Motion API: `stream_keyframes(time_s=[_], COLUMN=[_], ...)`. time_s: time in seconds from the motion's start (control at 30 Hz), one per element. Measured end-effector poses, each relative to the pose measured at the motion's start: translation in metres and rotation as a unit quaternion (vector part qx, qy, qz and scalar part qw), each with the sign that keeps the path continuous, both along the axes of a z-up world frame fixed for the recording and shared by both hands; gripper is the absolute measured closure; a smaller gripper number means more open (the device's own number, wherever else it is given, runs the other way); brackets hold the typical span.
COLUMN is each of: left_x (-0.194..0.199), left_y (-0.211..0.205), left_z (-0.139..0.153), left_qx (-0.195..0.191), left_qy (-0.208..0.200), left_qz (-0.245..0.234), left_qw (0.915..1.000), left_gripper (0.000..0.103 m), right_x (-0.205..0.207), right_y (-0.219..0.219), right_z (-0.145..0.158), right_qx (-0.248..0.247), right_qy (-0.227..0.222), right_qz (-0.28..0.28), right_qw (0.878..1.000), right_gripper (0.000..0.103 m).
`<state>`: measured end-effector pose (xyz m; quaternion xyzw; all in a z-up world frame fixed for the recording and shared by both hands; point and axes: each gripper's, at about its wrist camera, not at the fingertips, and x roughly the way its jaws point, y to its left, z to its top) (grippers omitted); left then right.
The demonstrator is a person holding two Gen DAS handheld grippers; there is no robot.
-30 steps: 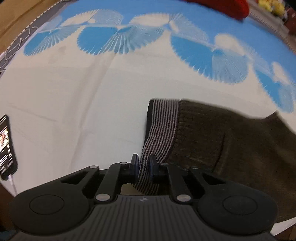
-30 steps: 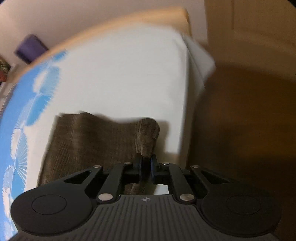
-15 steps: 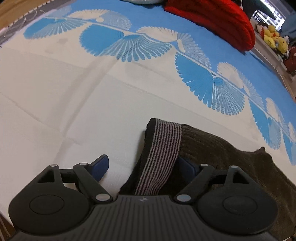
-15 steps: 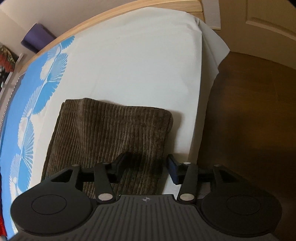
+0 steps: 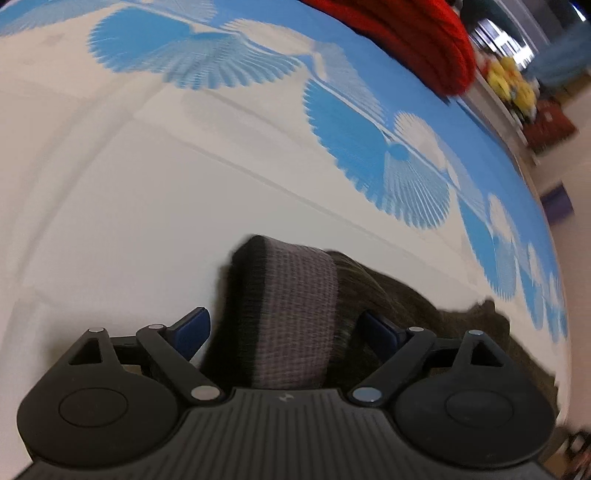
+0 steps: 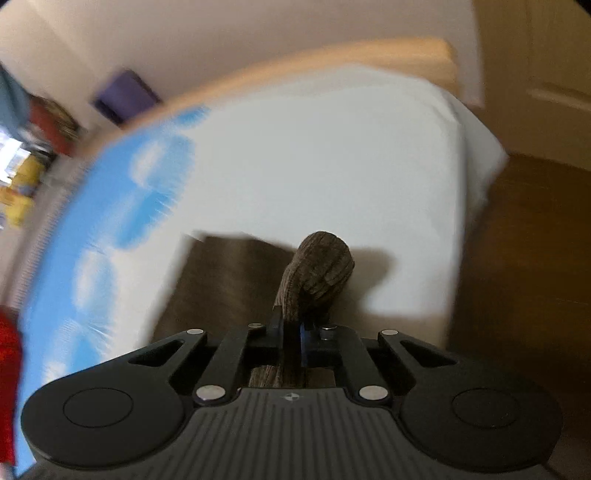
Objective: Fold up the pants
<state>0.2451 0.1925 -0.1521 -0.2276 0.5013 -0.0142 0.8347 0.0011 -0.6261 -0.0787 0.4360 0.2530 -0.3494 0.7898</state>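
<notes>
Right wrist: right gripper (image 6: 291, 326) clamped on brown corduroy pants (image 6: 317, 267); left gripper (image 5: 284, 328) spread around striped waistband (image 5: 295, 314). Likely lopsided fold.

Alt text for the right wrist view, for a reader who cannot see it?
The right gripper is shut on a bunched fold of the brown corduroy pants, which lie on a white and blue bedsheet. The brown floor shows to the right; the picture is blurred.

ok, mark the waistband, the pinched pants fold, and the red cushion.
waistband (image 5: 295, 310), left wrist view, middle of the striped band.
pants fold (image 6: 317, 273), right wrist view, bunched corduroy above the gripper.
red cushion (image 5: 417, 33), left wrist view, knit surface.
</notes>
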Motion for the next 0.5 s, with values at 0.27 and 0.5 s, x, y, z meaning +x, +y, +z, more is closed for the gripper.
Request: stream_keyframes(time_s=[0.27, 0.5], left_x=[-0.015, -0.053], left_y=[-0.008, 0.035], left_z=[0.038, 0.058], left_qx=[0.051, 0.079], left_qy=[-0.061, -0.055], left_qz=[-0.034, 0.044], left_qw=[0.9962, 0.9944], left_gripper=[0.065, 0.055], right_x=[0.018, 0.036], right_y=[0.010, 0.043], right_z=[0.011, 0.030], right_qx=[-0.012, -0.034], right_qy=[-0.009, -0.046], right_qz=[0.018, 0.114], right_qw=[1.000, 0.992], right_gripper=[0.096, 0.097])
